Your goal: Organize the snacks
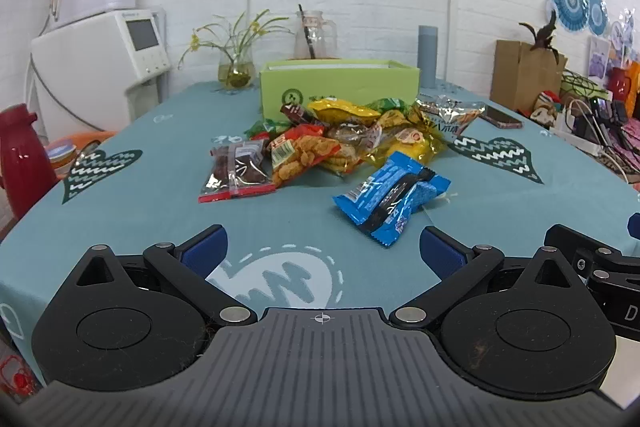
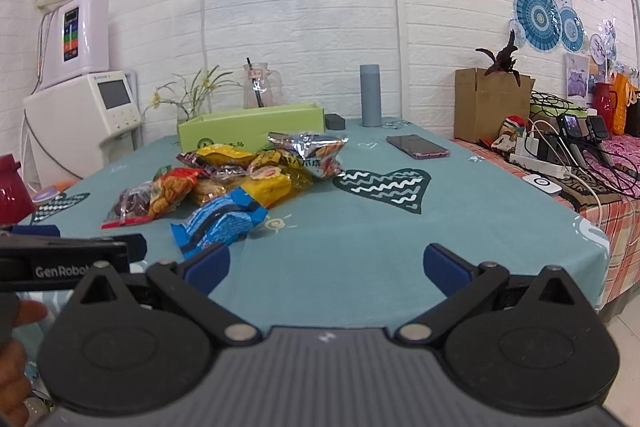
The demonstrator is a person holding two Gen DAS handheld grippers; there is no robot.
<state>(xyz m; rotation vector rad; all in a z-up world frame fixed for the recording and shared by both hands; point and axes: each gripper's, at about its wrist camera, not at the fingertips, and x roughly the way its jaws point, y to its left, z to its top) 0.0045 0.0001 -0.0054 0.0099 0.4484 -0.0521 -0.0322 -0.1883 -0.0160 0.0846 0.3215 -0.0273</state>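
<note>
Nearest the cameras, both grippers hang low over the front edge of the bench (image 1: 120, 211), side by side. The left gripper (image 1: 322, 251) has its jaws spread wide with nothing between them, and the right gripper (image 2: 326, 265) stands just as wide and empty. That looks like a ready stance before a first pick.

Just ahead of the left gripper lies a blue packet (image 1: 392, 197), apart from the rest and so probably the easiest first grab. Behind it the other snacks sit in a loose heap (image 1: 340, 139): a clear packet of dark pieces, orange, yellow and silver bags, overlapping.

Touching the back of the heap is an open green box (image 1: 340, 83), likely the place they belong; its inside is hidden from here. A phone (image 2: 418, 146) lies off to the right.
</note>
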